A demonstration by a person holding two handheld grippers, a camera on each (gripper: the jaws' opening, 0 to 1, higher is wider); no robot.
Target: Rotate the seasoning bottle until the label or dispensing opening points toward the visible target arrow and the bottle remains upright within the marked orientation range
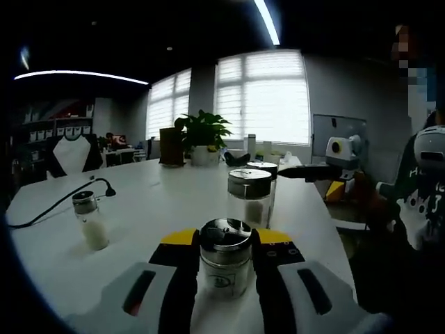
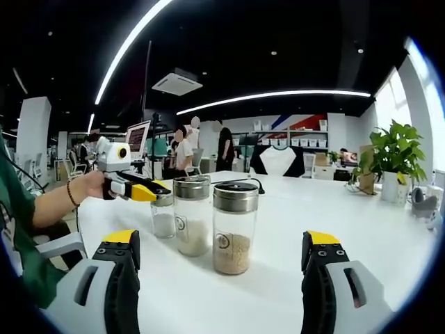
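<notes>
A: What is being held in the left gripper view?

B: A seasoning bottle (image 1: 225, 264) with a shiny metal lid is being squeezed between the two jaws of the left gripper (image 1: 226, 252). It is sitting at 6 o'clock, standing straight up on the white table (image 1: 160, 202). A small round label is being shown on its front.

A: What else is being seen on the table there?

B: Two more jars (image 1: 252, 195) are standing just behind it, toward 12 o'clock, one behind the other. A small shaker (image 1: 90, 220) with white powder is standing well apart at 9 o'clock. A black cable (image 1: 59, 202) is lying near it. A green plant (image 1: 202, 136) is sitting far back at 12 o'clock.

A: And in the right gripper view?

B: The right gripper (image 2: 219, 261) is being held wide open, with nothing between its jaws. Three jars are lined up in the middle. The closest jar (image 2: 234, 227) is filled with brown grains. The middle jar (image 2: 192, 216) is just beside it at 9 o'clock. The left gripper (image 2: 149, 191) is being seen at 9 o'clock, held by a hand (image 2: 87, 186), and the seasoning bottle (image 2: 163, 217) is being gripped at its tips. People (image 2: 184, 149) are standing far back.
</notes>
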